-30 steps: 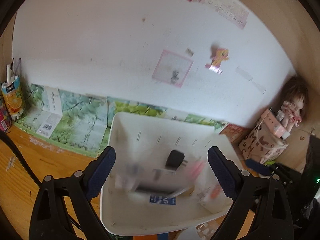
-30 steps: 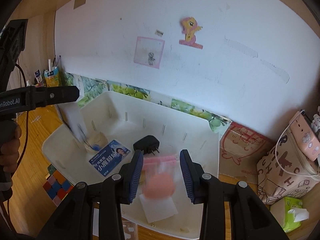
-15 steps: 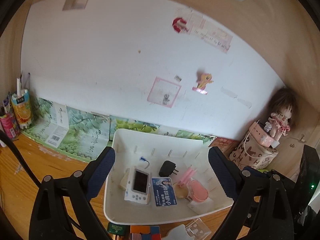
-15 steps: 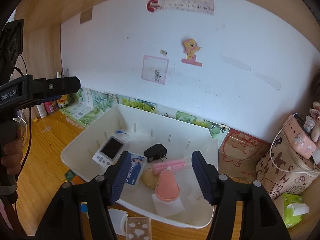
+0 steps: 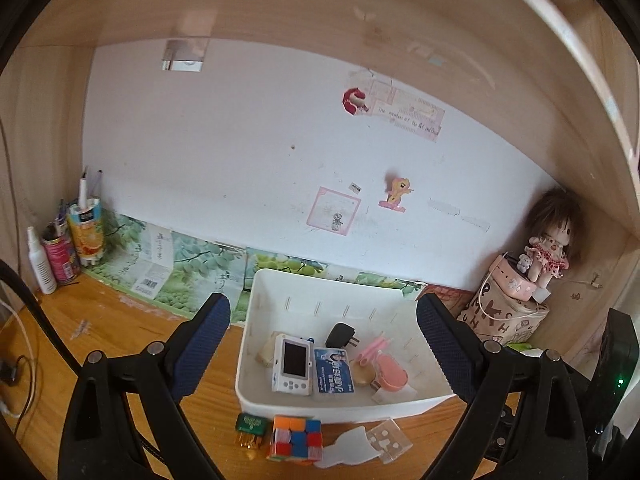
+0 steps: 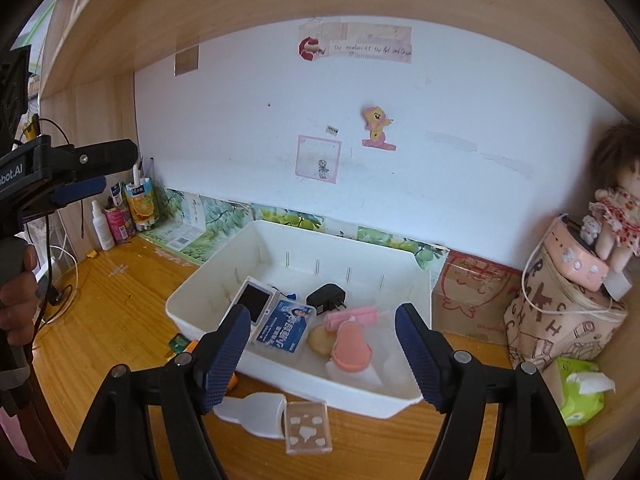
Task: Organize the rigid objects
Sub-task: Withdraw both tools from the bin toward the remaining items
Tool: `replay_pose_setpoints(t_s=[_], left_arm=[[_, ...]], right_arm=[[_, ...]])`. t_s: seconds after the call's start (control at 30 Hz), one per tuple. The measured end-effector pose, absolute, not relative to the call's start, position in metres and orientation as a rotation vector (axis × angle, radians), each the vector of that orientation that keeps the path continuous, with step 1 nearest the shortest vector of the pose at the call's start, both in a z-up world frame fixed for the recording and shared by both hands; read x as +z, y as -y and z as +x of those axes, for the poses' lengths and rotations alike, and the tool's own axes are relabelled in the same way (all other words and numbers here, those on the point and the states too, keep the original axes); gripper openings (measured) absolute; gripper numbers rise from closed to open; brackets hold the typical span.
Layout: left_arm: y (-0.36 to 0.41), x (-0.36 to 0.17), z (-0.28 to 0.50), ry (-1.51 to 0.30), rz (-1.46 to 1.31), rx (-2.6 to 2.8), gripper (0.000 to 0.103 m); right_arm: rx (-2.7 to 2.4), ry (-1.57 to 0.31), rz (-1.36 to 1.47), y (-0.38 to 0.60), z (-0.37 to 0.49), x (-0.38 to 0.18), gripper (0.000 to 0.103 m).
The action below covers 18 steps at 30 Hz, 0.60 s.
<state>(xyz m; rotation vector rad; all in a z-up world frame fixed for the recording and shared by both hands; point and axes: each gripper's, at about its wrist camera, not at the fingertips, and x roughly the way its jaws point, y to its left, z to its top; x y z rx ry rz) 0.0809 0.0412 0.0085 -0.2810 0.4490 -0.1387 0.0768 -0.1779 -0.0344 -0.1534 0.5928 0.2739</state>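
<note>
Opening right hand-held gripper, empty | left released | cube part-hidden

The left gripper is wide apart with nothing inside. The right gripper is opening (also holding nothing). A hand shows at nine o'clock.

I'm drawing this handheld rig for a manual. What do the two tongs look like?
Both left tongs and right tongs have matte black plastic arms with silver rivets, ending in dark blue, ridged rubber pads. In the right wrist view the left unit's black body carries white lettering ending "obot.AI", with thin black cables trailing off it.
</note>
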Motion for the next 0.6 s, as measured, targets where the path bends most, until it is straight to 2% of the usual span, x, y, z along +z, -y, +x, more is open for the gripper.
replay_pose_setpoints(t_s=[0.07,0.37,0.6], left_arm=[[-0.041,0.011,0.072,-0.445,-0.284,-0.127,0.096],[-0.038,0.02,0.025,-0.414,-0.261,-0.093,0.096],[-0.046,0.019,0.004,-0.428,-0.264,-0.042,0.096]], right_arm=[[0.271,-0.587,-0.138,0.181,0.068,-0.03,0.08],[0.256,-0.562,-0.057,0.196,0.032,-0.021,0.081],[0.252,-0.636,0.072,0.209,0.022,-0.033,0.081]])
